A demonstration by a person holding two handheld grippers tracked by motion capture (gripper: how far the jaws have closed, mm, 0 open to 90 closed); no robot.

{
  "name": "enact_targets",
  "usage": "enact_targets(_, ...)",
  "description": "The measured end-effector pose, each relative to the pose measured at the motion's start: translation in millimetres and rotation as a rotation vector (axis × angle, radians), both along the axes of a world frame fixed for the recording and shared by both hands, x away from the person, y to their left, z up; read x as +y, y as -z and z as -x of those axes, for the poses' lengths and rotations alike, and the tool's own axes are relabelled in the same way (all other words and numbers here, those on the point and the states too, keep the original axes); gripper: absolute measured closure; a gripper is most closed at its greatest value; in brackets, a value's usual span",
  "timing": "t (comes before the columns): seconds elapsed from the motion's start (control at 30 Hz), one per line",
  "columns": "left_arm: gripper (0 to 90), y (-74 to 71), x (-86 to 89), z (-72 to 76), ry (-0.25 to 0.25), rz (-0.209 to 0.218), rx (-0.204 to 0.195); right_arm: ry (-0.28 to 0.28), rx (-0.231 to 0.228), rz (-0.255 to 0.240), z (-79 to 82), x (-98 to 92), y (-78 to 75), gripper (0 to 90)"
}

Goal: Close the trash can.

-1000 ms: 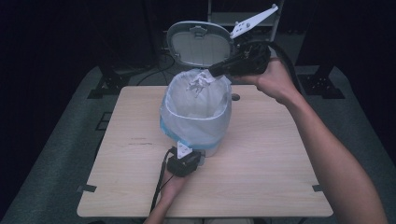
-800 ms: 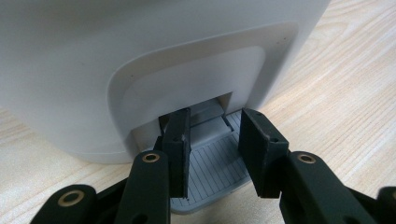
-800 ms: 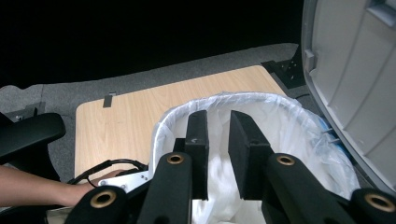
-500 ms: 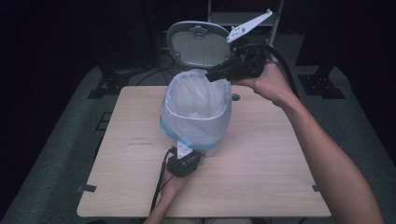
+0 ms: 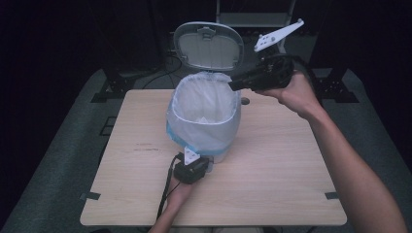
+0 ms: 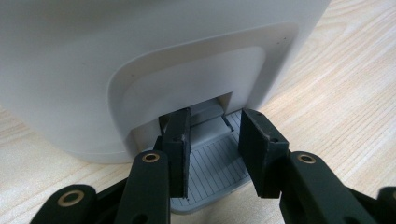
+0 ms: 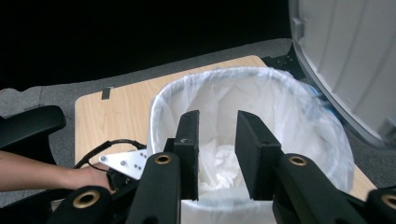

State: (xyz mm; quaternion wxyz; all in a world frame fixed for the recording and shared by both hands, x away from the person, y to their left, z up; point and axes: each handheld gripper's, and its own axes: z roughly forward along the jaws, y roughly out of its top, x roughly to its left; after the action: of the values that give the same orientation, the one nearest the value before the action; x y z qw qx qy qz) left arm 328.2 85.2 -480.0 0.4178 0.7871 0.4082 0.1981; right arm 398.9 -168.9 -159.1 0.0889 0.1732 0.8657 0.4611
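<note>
Dark surroundings frame a pale wooden table [image 5: 272, 165] in the high view, where a white pedal bin [image 5: 206, 121] lined with a clear bag stands mid-table, its lid [image 5: 209, 46] raised upright. The left hand [image 5: 180, 194] reaches in low from the near edge, the left gripper [image 5: 194, 167] level at the bin's foot. The right forearm stretches diagonally across, its hand lifting the right gripper [image 5: 233, 85] at the rim, tilted downward.

Left gripper view: narrow jaws rest on the grey pedal [image 6: 212, 161], pads down on its ribbed face.

Right gripper view: the jaws have just been opening, nothing between them, above crumpled white paper [image 7: 219, 163] inside the liner [image 7: 299, 116].
</note>
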Motion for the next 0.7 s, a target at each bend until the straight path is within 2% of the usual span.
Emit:
enact_targets(0.23, 63.9, -0.1, 0.4, 0.1, 0.004, 0.003, -0.002, 0.043, 0.003, -0.018, 9.7, -28.5, 9.9, 64.6)
enact_targets(0.47, 63.3, -0.3, 1.0, -0.1, 0.011, 0.005, 0.001, 0.104, 0.025, -0.046, 18.1, -63.7, 32.1, 63.2)
enact_targets(0.7, 52.6, -0.2, -1.4, 1.2, 0.034, 0.007, 0.0, 0.14, 0.029, -0.051, 24.0, -83.7, 49.2, 61.5)
